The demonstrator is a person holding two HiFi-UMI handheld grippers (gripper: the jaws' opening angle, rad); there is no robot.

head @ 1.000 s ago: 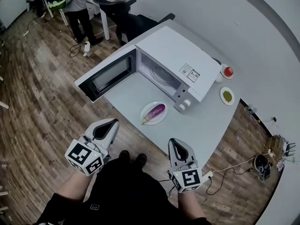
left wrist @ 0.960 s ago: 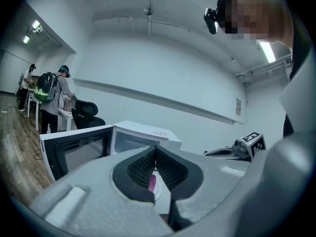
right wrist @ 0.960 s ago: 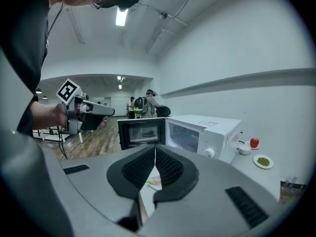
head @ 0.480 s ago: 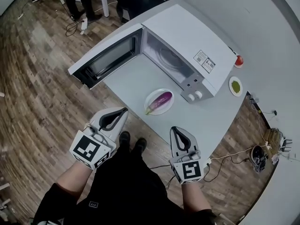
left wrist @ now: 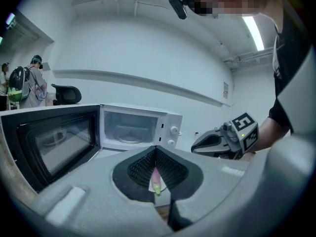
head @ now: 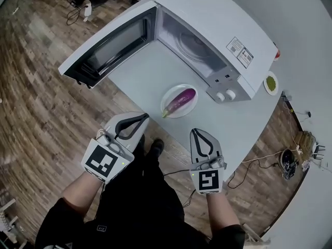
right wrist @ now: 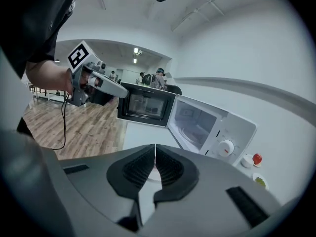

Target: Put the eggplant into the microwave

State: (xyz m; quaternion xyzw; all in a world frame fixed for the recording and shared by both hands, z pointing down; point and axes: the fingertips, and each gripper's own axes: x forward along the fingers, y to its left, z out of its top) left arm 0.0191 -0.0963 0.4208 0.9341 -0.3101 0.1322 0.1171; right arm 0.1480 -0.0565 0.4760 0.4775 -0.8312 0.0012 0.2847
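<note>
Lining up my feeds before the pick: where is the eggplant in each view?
Head view: eggplant on its plate, centre, before the microwave.
Left gripper view: eggplant low centre, seen past the jaws; microwave above.
Right gripper view: not visible, behind the jaws; microwave right of centre.
Shared landmark: the microwave, door open.

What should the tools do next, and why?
Probably open the right tool and reach forward to the purple eggplant: it and the left tool are shut and empty, and the eggplant lies on the round white plate before the open white microwave.
</note>
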